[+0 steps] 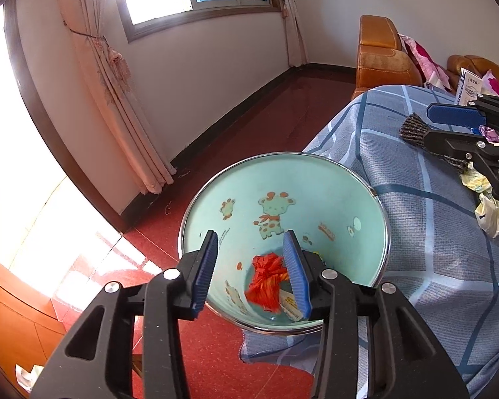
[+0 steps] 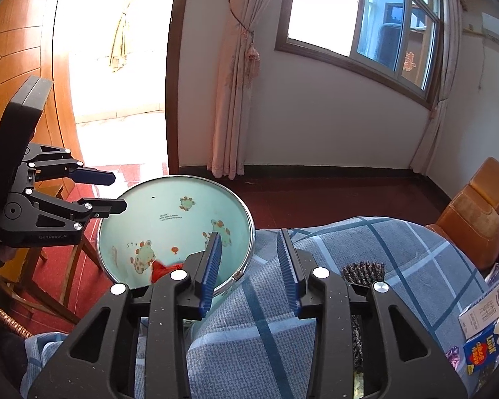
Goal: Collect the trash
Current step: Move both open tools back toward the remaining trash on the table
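Observation:
A pale green trash bin (image 1: 316, 183) with cartoon animals stands on the floor beside the table; it also shows in the right wrist view (image 2: 169, 199). Inside lie a crumpled red wrapper (image 1: 266, 279) and a small printed packet (image 1: 291, 306). My left gripper (image 1: 252, 269) is open and empty over the bin's mouth; it also shows in the right wrist view (image 2: 118, 191). My right gripper (image 2: 249, 269) is open and empty above the table edge next to the bin; it also shows in the left wrist view (image 1: 455, 126). Crumpled yellowish paper (image 1: 489, 206) lies on the table.
The table has a blue plaid cloth (image 1: 432, 249). A dark woven mat (image 2: 362, 269) lies on it, with a milk carton (image 2: 485, 302) and a blue snack pack (image 2: 482, 349) at the right. An orange sofa (image 1: 379, 56) stands behind. A wooden chair (image 2: 43, 266) is at the left.

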`<state>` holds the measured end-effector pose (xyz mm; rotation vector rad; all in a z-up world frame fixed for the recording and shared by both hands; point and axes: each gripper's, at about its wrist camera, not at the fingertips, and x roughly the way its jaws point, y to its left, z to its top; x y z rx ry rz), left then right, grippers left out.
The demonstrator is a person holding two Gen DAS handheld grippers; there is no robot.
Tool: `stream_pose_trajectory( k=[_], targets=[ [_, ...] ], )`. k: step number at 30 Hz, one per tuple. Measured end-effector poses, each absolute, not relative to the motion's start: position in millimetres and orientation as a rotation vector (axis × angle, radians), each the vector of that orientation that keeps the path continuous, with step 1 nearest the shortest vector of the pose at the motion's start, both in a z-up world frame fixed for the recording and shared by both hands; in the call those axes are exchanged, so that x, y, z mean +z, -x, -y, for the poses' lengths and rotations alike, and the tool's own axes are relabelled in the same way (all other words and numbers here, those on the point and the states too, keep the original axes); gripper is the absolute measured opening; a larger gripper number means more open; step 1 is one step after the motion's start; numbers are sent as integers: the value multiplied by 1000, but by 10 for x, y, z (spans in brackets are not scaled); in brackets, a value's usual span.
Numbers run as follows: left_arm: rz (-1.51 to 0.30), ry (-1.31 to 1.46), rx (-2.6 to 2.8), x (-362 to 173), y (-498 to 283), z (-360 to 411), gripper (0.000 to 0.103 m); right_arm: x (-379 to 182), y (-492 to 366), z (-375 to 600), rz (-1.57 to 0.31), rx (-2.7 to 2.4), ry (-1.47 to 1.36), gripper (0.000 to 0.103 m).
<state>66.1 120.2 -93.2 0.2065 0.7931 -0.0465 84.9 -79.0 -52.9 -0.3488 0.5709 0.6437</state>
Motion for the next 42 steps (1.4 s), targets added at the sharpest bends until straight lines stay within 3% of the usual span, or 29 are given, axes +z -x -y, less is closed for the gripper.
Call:
stream_pose_trajectory(
  k=[4, 12, 20, 32, 42],
  targets=[
    [-791, -212, -50, -919, -654, -1178, 42, -513, -836, 830, -567, 637, 343, 37],
    [-778, -227, -53, -889, -649, -1101, 58, -433, -767, 986, -551, 598, 319, 44],
    [-765, -242, -99, -848, -685, -834, 59, -313, -536, 1575, -536, 469, 274, 50],
    [-748, -257, -292, -888, -740, 220, 60, -451, 28, 3455, -597, -44, -1, 61],
    [-739, -250, -410, -951, -401, 993, 79, -831, 628, 4185, -635, -263, -141, 67]
  ],
)
